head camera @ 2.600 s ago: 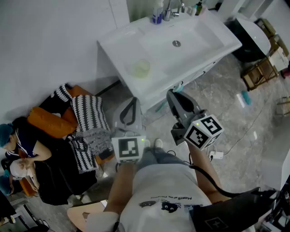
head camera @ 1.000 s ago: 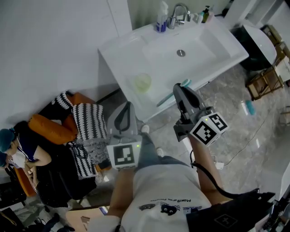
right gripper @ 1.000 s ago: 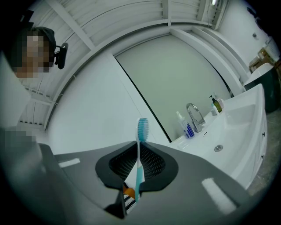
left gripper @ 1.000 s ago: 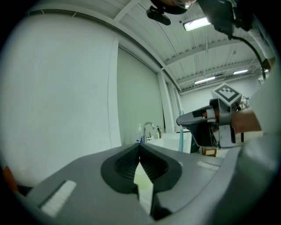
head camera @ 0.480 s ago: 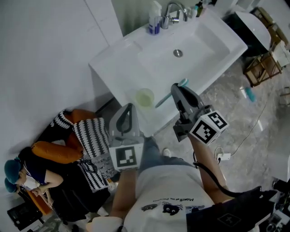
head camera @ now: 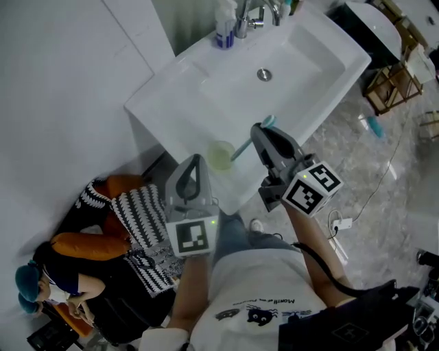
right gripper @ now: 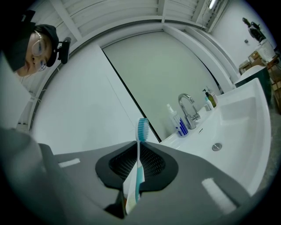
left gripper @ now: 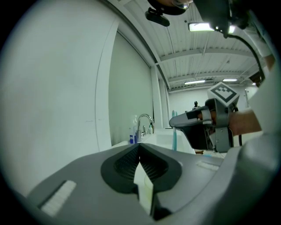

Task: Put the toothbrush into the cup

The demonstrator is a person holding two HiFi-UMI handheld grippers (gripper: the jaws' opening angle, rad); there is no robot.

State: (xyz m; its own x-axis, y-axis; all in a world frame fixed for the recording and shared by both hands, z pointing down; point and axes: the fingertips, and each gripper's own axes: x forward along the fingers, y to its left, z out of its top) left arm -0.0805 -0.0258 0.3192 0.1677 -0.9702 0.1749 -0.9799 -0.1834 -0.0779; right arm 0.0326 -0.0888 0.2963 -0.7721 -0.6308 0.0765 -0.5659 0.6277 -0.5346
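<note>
I'm looking at a bathroom corner that seems built inside a larger hall. A white washbasin [head camera: 180, 96] has a chrome tap [head camera: 248, 15] and a pump bottle [head camera: 223, 30] at its far edge and a cup [head camera: 221, 155] on its near rim. It stands on marbled floor tiles [head camera: 357, 168]. The left gripper view shows a ribbed ceiling with strip lights [left gripper: 206, 27].

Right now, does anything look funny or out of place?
Nothing looks spilled or broken. One small teal thing lies on the floor beside the sink, which seems out of place. I can't tell what it is.
</note>
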